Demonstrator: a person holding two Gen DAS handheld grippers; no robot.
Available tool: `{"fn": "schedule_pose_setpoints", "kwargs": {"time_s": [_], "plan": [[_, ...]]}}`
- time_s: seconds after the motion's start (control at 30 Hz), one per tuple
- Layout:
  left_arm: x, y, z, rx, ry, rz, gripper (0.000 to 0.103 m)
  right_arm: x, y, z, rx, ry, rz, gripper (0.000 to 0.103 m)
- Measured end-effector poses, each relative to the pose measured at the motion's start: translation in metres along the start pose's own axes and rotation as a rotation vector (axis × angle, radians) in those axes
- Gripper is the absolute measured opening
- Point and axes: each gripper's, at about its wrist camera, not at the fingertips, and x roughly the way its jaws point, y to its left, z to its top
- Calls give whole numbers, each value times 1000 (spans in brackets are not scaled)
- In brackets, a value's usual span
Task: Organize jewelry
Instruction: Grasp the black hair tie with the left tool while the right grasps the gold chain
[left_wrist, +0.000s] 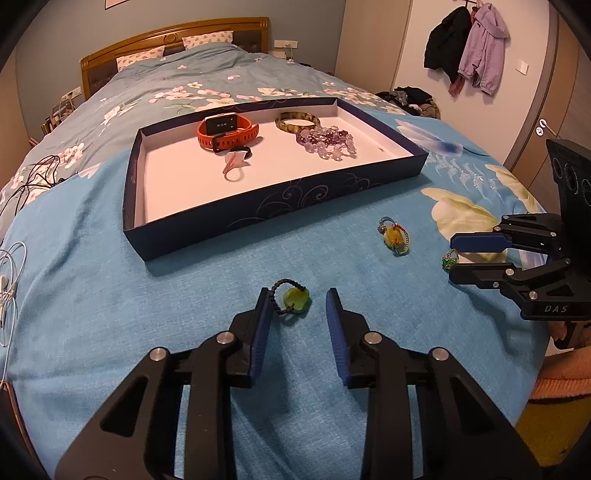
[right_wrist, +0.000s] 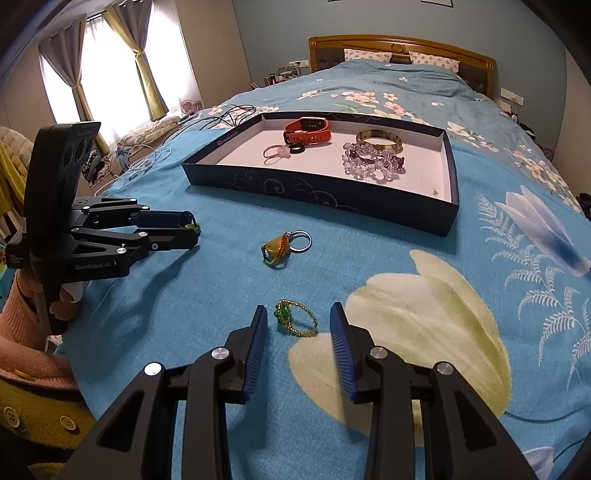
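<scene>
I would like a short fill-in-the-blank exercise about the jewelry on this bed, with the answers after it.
1. The orange watch lies inside the dark blue ____.
2. ____ small pieces of jewelry lie on the blanket outside the tray.
3. The stone of the ring between the right gripper's fingers is ____.
4. The left gripper stands around a pendant on a dark ____.

Answers: tray; Three; green; cord

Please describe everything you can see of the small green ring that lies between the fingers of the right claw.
The green ring has a thin band of tiny gold-green beads and a cluster of bright green beads on its left side. It lies flat on the blue bedspread, beside a pale printed flower. It sits between the open fingers of the right claw, and neither pad visibly touches it. It is outside the tray.
</scene>
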Motion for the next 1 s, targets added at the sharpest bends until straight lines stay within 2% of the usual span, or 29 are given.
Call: {"fn": "schedule_pose_setpoints", "kwargs": {"time_s": [0.17, 0.37, 0.5, 0.83, 1.0], "plan": [[0, 1, 0, -2, 0, -1, 30, 1, 0, 0, -2, 0, -13, 19], [0, 1, 0, 1, 0, 9, 27, 1, -2, 0, 7, -5, -7, 9], [0, 1, 0, 0, -1, 8, 19, 0, -2, -1, 8, -10, -1, 9], [-1, -1, 1, -2, -8, 5, 13, -7, -5, 3, 29, -46, 17, 9], [0, -2, 2, -2, -2, 5, 16, -6, -5, 7, 36, -59, 27, 8]]}}
